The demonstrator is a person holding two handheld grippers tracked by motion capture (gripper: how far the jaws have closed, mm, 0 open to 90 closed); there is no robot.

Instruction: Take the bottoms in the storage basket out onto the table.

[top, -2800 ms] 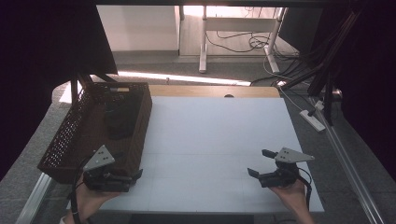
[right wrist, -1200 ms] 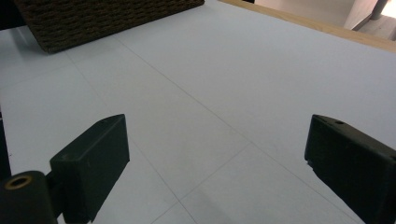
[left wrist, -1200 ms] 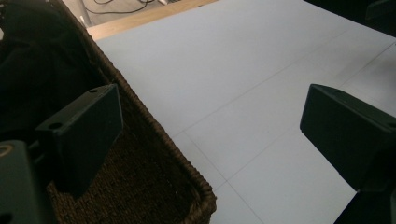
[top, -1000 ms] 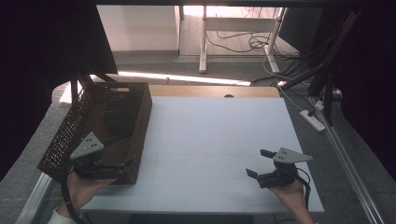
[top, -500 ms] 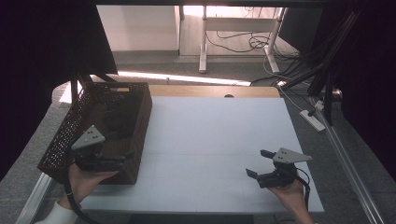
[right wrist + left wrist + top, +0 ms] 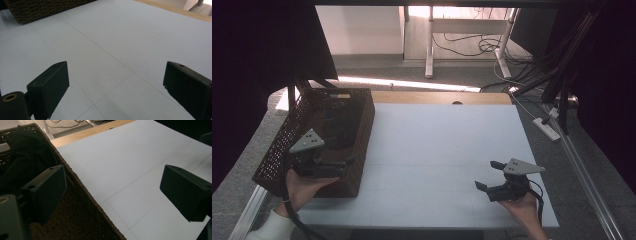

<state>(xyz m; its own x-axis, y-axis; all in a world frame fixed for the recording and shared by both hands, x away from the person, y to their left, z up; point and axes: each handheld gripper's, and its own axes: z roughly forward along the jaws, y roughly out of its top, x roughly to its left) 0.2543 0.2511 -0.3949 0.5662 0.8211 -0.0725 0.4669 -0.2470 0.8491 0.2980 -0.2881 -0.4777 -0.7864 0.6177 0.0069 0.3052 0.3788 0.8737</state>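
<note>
A dark brown woven basket (image 6: 358, 145) stood on the left side of the white table top (image 6: 447, 145). Inside it lay a bundle of black cloth (image 6: 343, 125), near the back of the basket. In the left gripper view, the black cloth (image 6: 27, 162) sat behind the basket's woven rim (image 6: 82, 192).

The left gripper (image 6: 343, 164) was held over the near end of the basket, just at its right wall. Its jaws were spread wide apart, with nothing between them. In its own view, one jaw was over the inside of the basket and the other was over the white table, so the left gripper (image 6: 112, 192) straddled the basket's wall. It was near the black cloth but did not touch it.

The right gripper (image 6: 488, 176) was low over the near right part of the table, well apart from the basket. Its jaws were also spread wide, and they held nothing. In its own view, the right gripper (image 6: 116, 85) looked across bare white table, with the basket's corner (image 6: 45, 10) far off.
</note>
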